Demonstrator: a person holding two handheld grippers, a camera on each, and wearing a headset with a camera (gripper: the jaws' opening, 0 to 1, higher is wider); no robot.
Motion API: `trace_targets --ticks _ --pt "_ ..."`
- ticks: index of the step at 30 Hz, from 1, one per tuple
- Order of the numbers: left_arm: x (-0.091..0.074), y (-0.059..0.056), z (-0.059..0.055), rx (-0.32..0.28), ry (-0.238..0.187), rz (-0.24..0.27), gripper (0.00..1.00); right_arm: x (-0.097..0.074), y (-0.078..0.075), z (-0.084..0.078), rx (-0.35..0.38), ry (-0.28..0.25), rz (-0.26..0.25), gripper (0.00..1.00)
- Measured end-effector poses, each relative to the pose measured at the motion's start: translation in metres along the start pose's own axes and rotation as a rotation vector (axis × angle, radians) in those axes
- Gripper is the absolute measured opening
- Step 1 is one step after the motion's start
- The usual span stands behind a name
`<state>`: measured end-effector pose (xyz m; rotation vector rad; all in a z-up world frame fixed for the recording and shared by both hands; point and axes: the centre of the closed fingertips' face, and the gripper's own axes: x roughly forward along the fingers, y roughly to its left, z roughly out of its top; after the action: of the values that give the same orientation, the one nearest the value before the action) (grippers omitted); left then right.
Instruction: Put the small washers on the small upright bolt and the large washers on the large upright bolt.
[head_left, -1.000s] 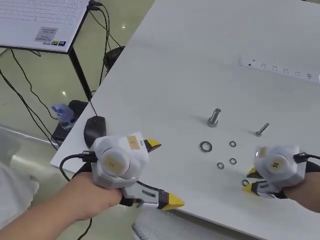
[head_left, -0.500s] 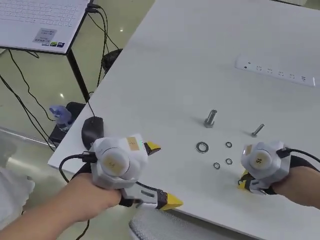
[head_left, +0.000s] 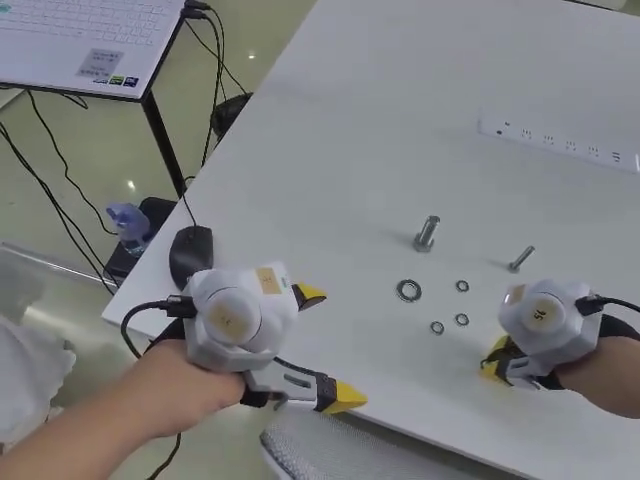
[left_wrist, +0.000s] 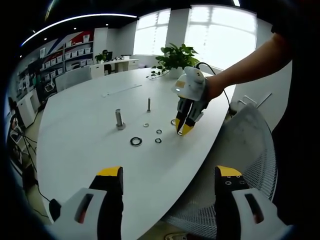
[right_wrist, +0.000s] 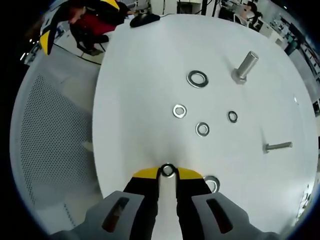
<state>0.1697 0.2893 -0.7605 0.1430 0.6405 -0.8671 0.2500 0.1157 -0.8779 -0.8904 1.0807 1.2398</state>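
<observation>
A white oval surface stands in a bright office, with windows and a green potted plant past its far end (the left gripper view shows these best). A white power strip lies toward the far right. A black computer mouse rests at the left edge, and an open white laptop sits on a separate stand beyond that edge.

Near the middle, the large upright steel bolt stands head down. The small upright steel bolt stands off to its right, apart from it. A large flat steel washer lies just in front of the large bolt. Three loose small steel washers lie flat between that washer and the right tool, none touching another.

The right tool points down at the surface close to the near edge. Its jaws are drawn almost together, and their yellow tips pinch one gripped small washer. Whether that washer is lifted clear of the surface cannot be told. A partly hidden washer lies just beside one jaw.

The left tool hangs over the near-left edge, well apart from the bolts. Its jaws are spread wide with nothing between them.
</observation>
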Motion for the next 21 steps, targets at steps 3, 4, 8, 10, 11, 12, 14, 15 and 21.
trace_targets --ticks 3,4,8,10,11,12,14,15,21 --pt "0.002 -0.001 0.001 0.001 0.004 -0.003 0.73 -0.002 0.001 -0.003 -0.003 0.008 0.003 0.12" --pt "0.003 -0.002 0.001 0.002 0.004 -0.004 0.73 -0.004 0.000 -0.003 -0.001 0.008 0.001 0.12" --pt "0.005 -0.003 0.002 0.010 0.009 -0.009 0.73 -0.013 -0.005 -0.005 0.018 -0.001 -0.005 0.12" --pt "0.005 -0.003 0.004 0.013 0.009 -0.010 0.73 -0.017 -0.007 -0.007 0.021 0.000 -0.009 0.12" --pt "0.006 -0.003 0.005 0.013 0.010 -0.011 0.72 -0.021 -0.009 -0.008 0.019 0.003 -0.014 0.12" --pt "0.006 -0.003 0.006 0.015 0.010 -0.011 0.72 -0.023 -0.012 -0.010 0.018 0.006 -0.018 0.12" --pt "0.007 -0.003 0.008 0.020 0.008 -0.011 0.72 -0.031 -0.017 -0.014 0.023 0.007 -0.024 0.12" --pt "0.008 -0.003 0.009 0.020 0.007 -0.012 0.72 -0.034 -0.020 -0.015 0.025 0.008 -0.027 0.12" --pt "0.011 -0.003 0.012 0.024 0.009 -0.013 0.71 -0.061 -0.044 -0.024 0.038 0.019 -0.052 0.12"
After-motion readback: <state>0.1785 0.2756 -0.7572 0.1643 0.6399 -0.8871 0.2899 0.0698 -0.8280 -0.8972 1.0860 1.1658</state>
